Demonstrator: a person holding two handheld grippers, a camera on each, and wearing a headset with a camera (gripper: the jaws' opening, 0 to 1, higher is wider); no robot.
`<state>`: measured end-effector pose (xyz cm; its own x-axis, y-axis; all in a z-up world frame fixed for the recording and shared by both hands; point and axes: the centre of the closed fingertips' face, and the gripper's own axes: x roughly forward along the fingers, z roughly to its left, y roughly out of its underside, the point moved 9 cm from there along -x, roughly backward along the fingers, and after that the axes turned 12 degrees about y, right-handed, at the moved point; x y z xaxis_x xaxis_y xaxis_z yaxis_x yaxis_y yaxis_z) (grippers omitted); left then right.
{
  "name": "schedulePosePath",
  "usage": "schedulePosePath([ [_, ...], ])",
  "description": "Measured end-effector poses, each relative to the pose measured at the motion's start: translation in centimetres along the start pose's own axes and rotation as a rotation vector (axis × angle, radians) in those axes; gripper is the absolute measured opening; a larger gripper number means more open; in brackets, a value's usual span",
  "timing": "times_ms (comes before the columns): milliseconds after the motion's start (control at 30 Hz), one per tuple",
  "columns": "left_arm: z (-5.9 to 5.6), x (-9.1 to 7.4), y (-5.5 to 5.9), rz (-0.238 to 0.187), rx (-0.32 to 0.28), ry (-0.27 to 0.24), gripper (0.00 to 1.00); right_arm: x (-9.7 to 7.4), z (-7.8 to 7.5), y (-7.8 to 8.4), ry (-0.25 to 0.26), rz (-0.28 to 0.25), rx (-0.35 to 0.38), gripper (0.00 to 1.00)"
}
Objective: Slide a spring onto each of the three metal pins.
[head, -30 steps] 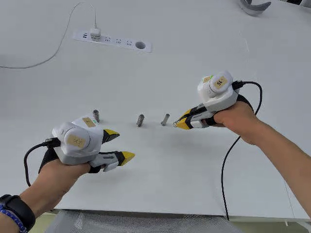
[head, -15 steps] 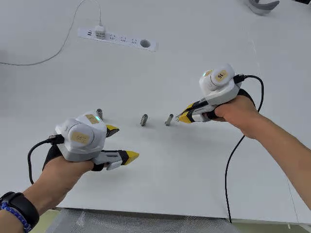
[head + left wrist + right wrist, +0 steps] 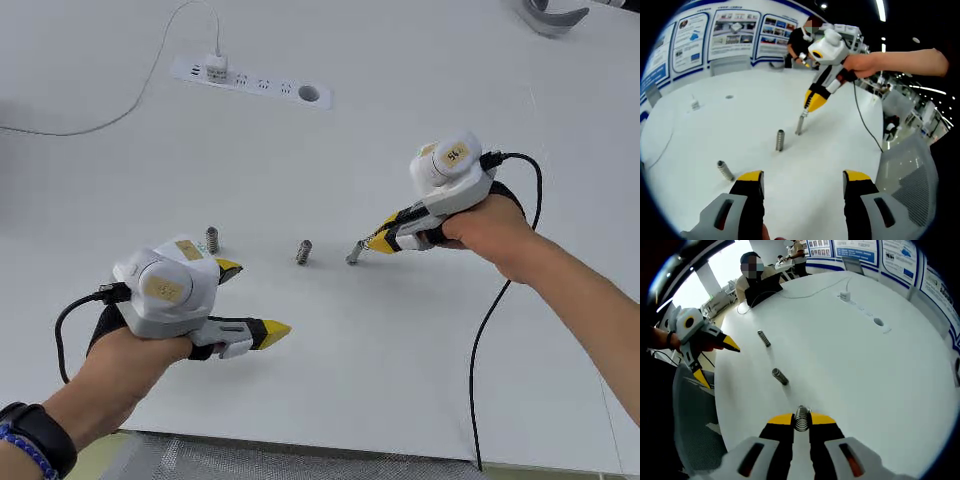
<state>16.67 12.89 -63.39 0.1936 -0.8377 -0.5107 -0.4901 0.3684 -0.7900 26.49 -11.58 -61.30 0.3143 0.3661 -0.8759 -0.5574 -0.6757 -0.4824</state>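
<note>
1. Steel coiled spring [image 3: 801, 418] pinched tight between the yellow tips of the right gripper [image 3: 372, 243], at the top of the slim rightmost pin [image 3: 356, 253].
2. Left gripper [image 3: 253, 297] spread wide, empty, above the smooth white tabletop [image 3: 400, 340].
3. Middle pin [image 3: 304, 252] and left pin [image 3: 211, 240] upright, both coil-wrapped and ribbed.

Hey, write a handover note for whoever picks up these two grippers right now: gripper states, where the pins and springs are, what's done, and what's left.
Left gripper: open, empty, hovering short of the pins.
Right gripper: shut on a spring, with its tip at the top of the right pin.
Done: the left pin and middle pin each appear to carry a spring.
Left: slide this spring down the right pin and release. I cannot tell whether it has started onto the pin.
</note>
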Motion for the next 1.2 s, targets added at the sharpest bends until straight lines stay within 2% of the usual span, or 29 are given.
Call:
schedulePosePath([
  [667,0.5,-0.5,0.5,-0.001,-0.018,-0.011,0.63,0.9,0.6,-0.7,-0.017,0.018,-0.031,0.13],
  [1200,0.4,-0.4,0.6,0.004,-0.018,-0.008,0.62,1.3,1.5,-1.1,0.001,0.039,-0.126,0.13],
])
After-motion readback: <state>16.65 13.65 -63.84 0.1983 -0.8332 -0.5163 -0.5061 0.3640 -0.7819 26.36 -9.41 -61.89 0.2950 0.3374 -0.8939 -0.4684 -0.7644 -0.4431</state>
